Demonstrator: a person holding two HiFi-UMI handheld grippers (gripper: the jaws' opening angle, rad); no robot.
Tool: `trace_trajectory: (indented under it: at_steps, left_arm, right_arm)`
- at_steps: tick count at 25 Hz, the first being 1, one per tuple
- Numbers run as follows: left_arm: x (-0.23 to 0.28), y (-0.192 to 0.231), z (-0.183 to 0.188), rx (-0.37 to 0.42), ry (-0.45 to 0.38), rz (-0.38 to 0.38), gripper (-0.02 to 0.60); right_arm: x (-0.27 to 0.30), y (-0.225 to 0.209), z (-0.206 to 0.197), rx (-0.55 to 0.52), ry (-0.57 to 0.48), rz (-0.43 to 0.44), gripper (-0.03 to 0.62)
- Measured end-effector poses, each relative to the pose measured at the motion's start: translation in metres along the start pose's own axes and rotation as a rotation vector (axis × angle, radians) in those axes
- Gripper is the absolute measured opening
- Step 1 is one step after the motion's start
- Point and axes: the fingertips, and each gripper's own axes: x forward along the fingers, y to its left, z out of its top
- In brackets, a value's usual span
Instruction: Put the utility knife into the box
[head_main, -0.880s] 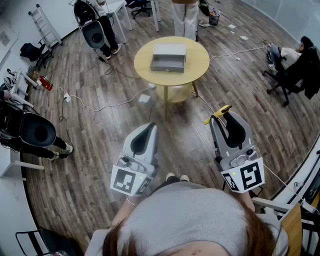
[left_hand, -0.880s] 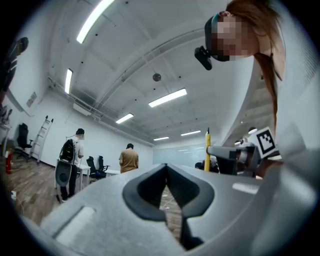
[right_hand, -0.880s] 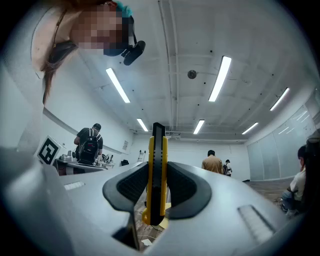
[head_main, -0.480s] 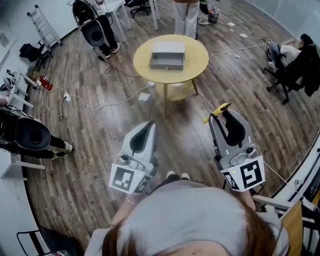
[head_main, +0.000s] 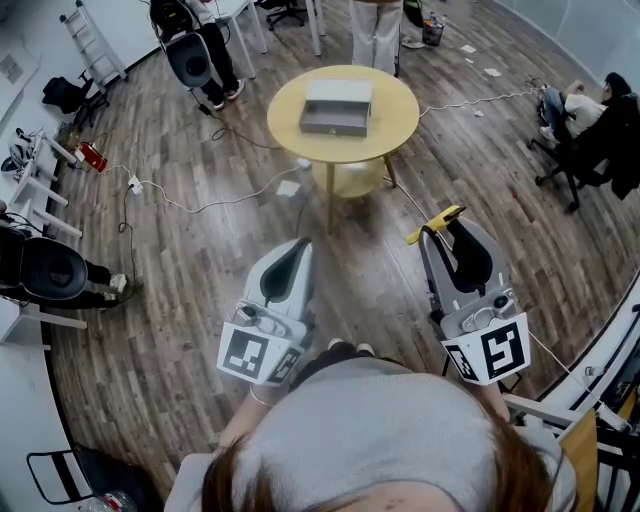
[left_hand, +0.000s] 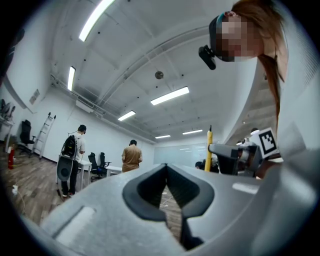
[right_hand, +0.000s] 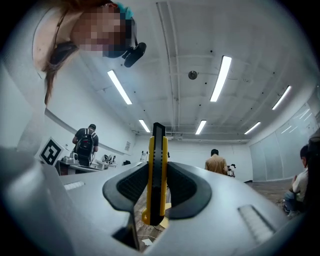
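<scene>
The right gripper (head_main: 458, 232) holds the yellow utility knife (right_hand: 156, 172). Its fingers (right_hand: 186, 189) pinch the knife from both sides. The knife stands straight up between them, and its top pokes out past the tips. The left gripper (head_main: 297, 248) holds nothing, and its fingers (left_hand: 144, 189) are pressed together at the tips. Both grippers hang in the air over the wood floor (head_main: 200, 300). The grey box (head_main: 336, 106) sits on the round yellow tabletop (head_main: 395, 125), well apart from the knife.
</scene>
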Motion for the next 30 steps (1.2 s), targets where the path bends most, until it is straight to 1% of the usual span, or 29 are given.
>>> trace_trajectory:
  at_steps: [6,10,14,17,21,26,30]
  left_arm:
    - [0.0,-0.003,-0.014,-0.032,0.025,0.023,-0.002]
    - [0.005,0.006,-0.019,-0.024,0.03,0.047,-0.002]
    - [0.01,0.02,-0.025,-0.024,0.027,0.067,-0.002]
    - [0.024,0.037,-0.027,-0.025,0.017,0.07,-0.002]
    - [0.052,0.063,-0.033,-0.023,0.009,0.064,-0.002]
    - [0.095,0.107,-0.044,-0.032,0.02,0.045,-0.002]
    - [0.135,0.146,-0.047,-0.033,0.028,0.018,-0.002]
  right_arm:
    - [0.003,0.0,-0.021,-0.042,0.075,0.022,0.121]
    - [0.013,-0.001,-0.029,-0.017,0.065,0.058,0.121]
    - [0.03,-0.002,-0.038,-0.03,0.075,0.083,0.121]
    - [0.047,-0.006,-0.042,-0.039,0.07,0.093,0.121]
    - [0.077,-0.023,-0.053,-0.04,0.054,0.091,0.121]
    - [0.127,-0.048,-0.072,-0.041,0.055,0.075,0.121]
    - [0.175,-0.071,-0.083,-0.039,0.056,0.05,0.121]
